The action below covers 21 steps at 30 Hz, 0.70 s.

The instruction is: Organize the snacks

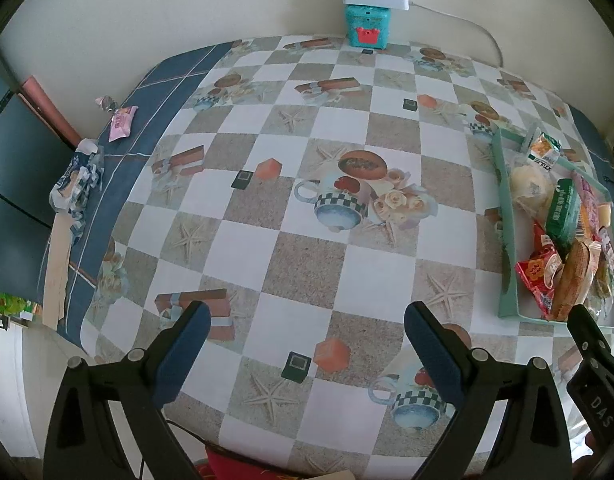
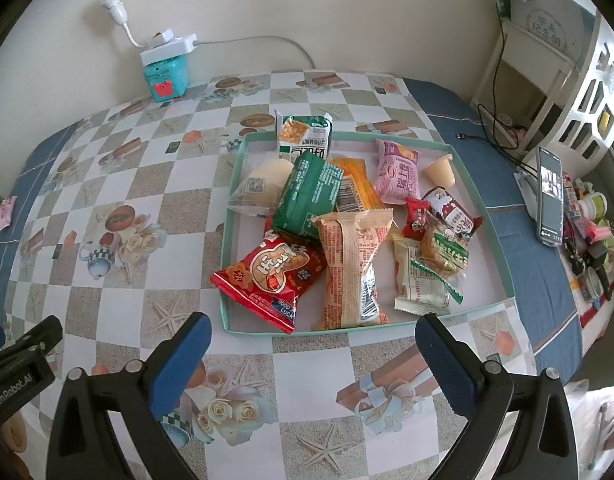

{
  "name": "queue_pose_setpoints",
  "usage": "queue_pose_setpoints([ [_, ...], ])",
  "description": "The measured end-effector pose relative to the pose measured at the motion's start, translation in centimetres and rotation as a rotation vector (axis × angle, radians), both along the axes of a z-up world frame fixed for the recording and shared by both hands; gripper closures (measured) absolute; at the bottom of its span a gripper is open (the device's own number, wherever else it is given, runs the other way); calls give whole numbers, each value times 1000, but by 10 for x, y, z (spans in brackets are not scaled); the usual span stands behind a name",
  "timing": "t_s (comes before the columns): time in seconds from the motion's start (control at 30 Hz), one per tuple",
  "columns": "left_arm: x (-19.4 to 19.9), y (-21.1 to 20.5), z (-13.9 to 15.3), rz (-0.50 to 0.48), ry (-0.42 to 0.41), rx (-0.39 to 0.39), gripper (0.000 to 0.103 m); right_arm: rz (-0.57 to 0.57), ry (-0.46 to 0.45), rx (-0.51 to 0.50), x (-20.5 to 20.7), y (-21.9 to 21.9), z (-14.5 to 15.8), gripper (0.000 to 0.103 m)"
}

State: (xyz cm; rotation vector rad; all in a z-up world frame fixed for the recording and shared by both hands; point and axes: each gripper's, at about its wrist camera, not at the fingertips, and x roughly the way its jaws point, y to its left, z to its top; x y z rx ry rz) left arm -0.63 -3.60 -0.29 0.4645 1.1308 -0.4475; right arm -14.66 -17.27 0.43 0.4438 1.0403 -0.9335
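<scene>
— Hovering wide open over the checkered surface (image 2: 119, 184), is the right gripper (image 2: 313, 340) holding anything?

— Nothing; its jaws are gaping just near of the tray (image 2: 503, 276), which is sitting on the surface with the snacks piled inside: a red bag (image 2: 271, 276) hanging over the near rim, a green pack (image 2: 311, 196), an orange-striped packet (image 2: 353, 268), a pink one (image 2: 397, 176).

— And the left gripper (image 1: 307, 344)?

— Spread just as wide and empty, hanging over bare cloth, with the tray (image 1: 507, 240) lying to its right. A pink wrapper (image 1: 123, 122) is lying alone at the far left edge.
</scene>
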Motion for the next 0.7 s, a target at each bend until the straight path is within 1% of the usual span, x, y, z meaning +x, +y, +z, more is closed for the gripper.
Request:
queue_pose_setpoints([
  [0.7, 2, 2, -2, 5, 7, 5, 5, -2, 6, 11, -1, -1, -1, 0],
])
